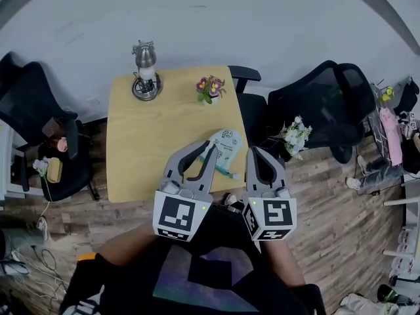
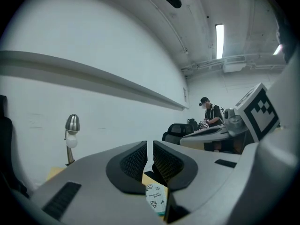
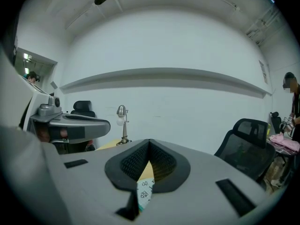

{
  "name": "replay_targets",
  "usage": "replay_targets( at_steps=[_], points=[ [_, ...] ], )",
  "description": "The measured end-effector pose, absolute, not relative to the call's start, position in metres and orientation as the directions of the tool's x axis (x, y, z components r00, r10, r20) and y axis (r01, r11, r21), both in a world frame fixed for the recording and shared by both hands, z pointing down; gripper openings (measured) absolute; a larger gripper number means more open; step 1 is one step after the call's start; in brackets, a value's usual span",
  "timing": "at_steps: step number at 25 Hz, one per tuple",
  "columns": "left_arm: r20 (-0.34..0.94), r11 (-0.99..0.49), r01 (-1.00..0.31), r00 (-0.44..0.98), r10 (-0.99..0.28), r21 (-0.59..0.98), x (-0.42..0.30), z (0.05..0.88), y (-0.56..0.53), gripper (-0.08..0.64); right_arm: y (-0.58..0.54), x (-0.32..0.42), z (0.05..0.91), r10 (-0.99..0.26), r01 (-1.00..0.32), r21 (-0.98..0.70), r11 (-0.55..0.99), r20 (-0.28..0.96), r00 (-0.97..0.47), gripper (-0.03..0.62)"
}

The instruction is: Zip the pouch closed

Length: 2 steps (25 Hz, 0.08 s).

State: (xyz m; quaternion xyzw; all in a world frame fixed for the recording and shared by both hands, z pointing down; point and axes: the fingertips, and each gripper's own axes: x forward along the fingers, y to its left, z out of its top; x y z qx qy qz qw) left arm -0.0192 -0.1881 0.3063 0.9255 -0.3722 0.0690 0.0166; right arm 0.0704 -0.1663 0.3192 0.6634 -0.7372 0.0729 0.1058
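We hold both grippers close to the body, over the near edge of the wooden worktop (image 1: 141, 149). The pouch (image 1: 226, 143), pale with small printed pictures, lies flat near the worktop's right edge, at about 4 o'clock from its centre.

The left gripper (image 1: 209, 148) points toward 1 o'clock, its tips over the pouch's near left part. We cannot tell whether they touch it. Its fingers (image 2: 136, 161) are released, only a thin slit apart with nothing in it, and the pouch (image 2: 157, 198) shows below them.

The right gripper (image 1: 258, 151) sits just beside the pouch at its 3 o'clock. Its fingers (image 3: 161, 161) are clenched together on nothing, and the pouch (image 3: 144, 191) again shows beneath.

A lamp (image 1: 145, 71) stands at the worktop's 11 o'clock corner, and a small pot of flowers (image 1: 210, 89) at 1 o'clock.
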Motion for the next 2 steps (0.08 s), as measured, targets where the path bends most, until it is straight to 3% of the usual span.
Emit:
replay_targets(
  at_steps=[2],
  points=[
    [0.139, -0.73, -0.683, 0.722, -0.678, -0.016, -0.0141, 0.3047, -0.1877, 0.043, -0.1654, 0.0746, 0.3162, -0.964, -0.994, 0.035, 0.1, 0.25, -0.088, 0.014]
  ],
)
